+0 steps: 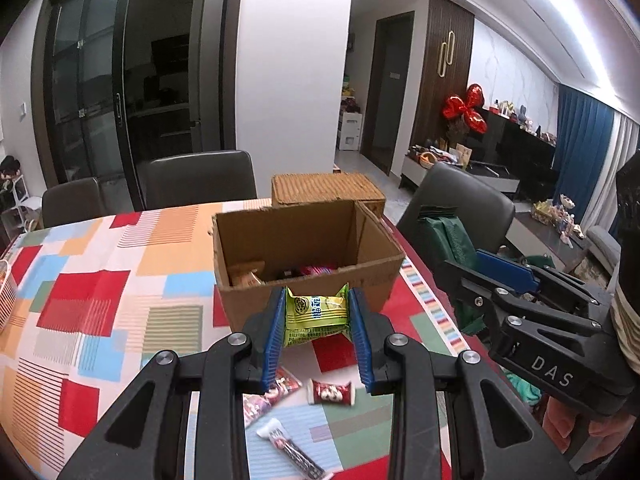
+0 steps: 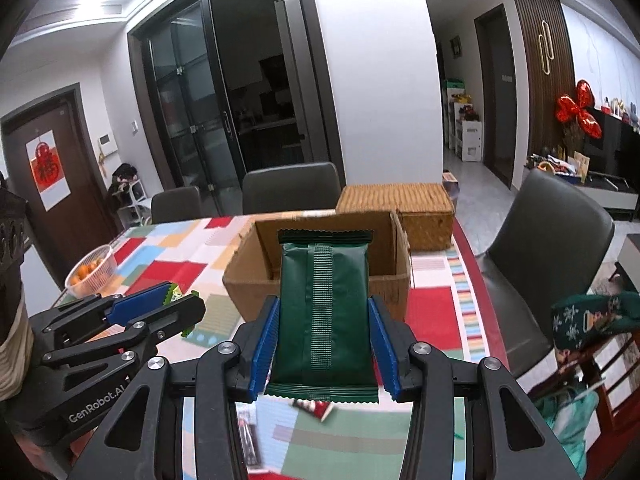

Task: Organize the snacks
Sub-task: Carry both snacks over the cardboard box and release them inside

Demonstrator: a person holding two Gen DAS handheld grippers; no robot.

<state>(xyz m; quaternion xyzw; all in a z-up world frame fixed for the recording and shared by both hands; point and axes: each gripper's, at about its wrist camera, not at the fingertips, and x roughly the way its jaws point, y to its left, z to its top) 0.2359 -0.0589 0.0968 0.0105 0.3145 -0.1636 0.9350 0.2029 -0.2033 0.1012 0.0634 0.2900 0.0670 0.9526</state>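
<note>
Over the patterned table, the left wrist view shows the left gripper clamped on a light green packet, held just before the open box. That box already has a few snacks in its bottom. Loose candies lie on the cloth below the fingers. The packet looks light, puffy and crinkly, so a grip across its middle suits it; squeezing hard would likely crush what is inside.

From the right wrist view, the right gripper pinches a dark green pouch by its sides, upright, near the box. It seems soft, slick and light; holding mid-body should keep it from flopping.
</note>
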